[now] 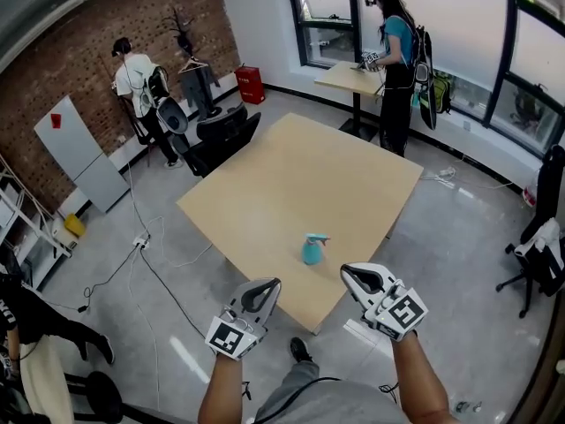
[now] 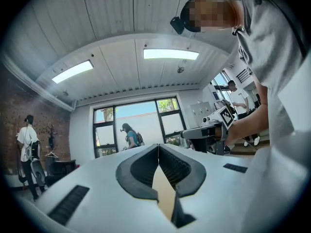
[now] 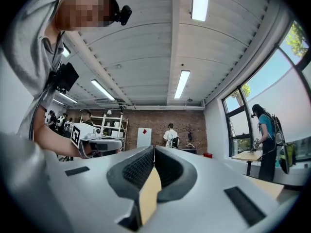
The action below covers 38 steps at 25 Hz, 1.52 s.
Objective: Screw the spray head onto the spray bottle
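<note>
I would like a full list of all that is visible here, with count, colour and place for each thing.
bottle: one, teal, on big table, near its front corner
big table: one, tan, centre
small table: one, tan, by windows
box: one, red, at brick wall
board: one, pale grey, leaning on brick wall
chairs: black, left of big table; count unclear
people: three, at windows, brick wall, lower left
left claw: one, white and black, shut, empty
right claw: one, white and black, shut, empty

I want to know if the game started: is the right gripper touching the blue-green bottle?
Apart. The head view shows bare table between the right gripper and the spray bottle. In the right gripper view its shut jaws hold nothing.
</note>
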Tool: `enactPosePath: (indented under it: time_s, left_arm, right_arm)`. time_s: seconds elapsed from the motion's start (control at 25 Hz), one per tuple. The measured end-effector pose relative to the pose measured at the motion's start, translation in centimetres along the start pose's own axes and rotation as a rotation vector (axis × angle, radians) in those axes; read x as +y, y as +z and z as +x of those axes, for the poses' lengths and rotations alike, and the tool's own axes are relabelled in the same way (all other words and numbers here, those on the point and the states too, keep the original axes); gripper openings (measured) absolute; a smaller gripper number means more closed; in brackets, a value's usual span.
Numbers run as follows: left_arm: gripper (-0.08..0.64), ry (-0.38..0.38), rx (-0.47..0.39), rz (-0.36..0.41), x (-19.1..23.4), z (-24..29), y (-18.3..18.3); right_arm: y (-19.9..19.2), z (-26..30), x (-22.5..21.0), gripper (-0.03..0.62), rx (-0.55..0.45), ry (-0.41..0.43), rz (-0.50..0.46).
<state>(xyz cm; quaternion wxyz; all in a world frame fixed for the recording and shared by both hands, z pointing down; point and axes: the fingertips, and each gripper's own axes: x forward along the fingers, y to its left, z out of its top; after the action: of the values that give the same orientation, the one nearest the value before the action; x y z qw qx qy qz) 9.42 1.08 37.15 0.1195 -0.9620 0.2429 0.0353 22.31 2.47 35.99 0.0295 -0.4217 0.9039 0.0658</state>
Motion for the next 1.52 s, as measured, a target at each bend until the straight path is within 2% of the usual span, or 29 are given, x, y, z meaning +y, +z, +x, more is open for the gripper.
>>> enactPosePath:
  time_s: [0.2, 0.36, 0.52, 0.68, 0.84, 0.96, 1.12, 1.2, 1.24, 1.4, 1.52]
  left_arm:
    - [0.005, -0.076, -0.022, -0.038, 5.2, 5.9, -2.5]
    - [0.005, -0.175, -0.028, -0.006, 9.0, 8.8, -4.2]
    - [0.005, -0.215, -0.012, -0.018, 11.6, 11.0, -6.7]
    - [0.005, -0.221, 0.023, -0.119, 13.2, 11.7, -10.4]
    - [0.006, -0.222, 0.091, -0.195, 14.2, 13.2, -15.4]
    - [0.006, -0.205, 0.142, -0.262, 15.0, 14.1, -19.4]
    - [0.017, -0.198, 0.222, -0.339, 14.4, 15.3, -24.7]
    - [0.107, -0.226, 0.273, -0.356, 13.5, 15.8, -27.6]
    - [0.14, -0.242, 0.302, -0.35, 12.9, 16.1, -29.2]
    - [0.316, -0.322, 0.42, -0.28, 9.9, 16.9, -35.1]
    - [0.375, -0.374, 0.472, -0.231, 8.3, 18.2, -38.3]
  right_arm:
    - [-2.0, 4.5, -4.7, 0.008, 0.061, -0.028, 0.02]
    - [-3.6, 9.3, -7.3, 0.008, 0.065, -0.059, 0.01]
    - [-5.7, 12.4, -9.3, 0.008, 0.115, -0.057, 0.025]
    - [-8.3, 14.6, -9.9, 0.008, 0.185, -0.015, 0.042]
    - [-11.2, 16.2, -11.2, 0.008, 0.281, 0.037, 0.04]
    - [-13.7, 17.5, -11.8, 0.009, 0.337, 0.103, 0.02]
    - [-17.2, 18.5, -12.6, 0.026, 0.476, 0.208, -0.003]
    - [-19.3, 18.8, -12.7, 0.138, 0.57, 0.26, 0.008]
    - [-20.4, 18.8, -12.7, 0.152, 0.62, 0.288, 0.0]
    - [-25.9, 18.6, -12.2, 0.153, 0.835, 0.419, -0.155]
    - [-29.4, 18.8, -11.8, 0.153, 0.951, 0.515, -0.282]
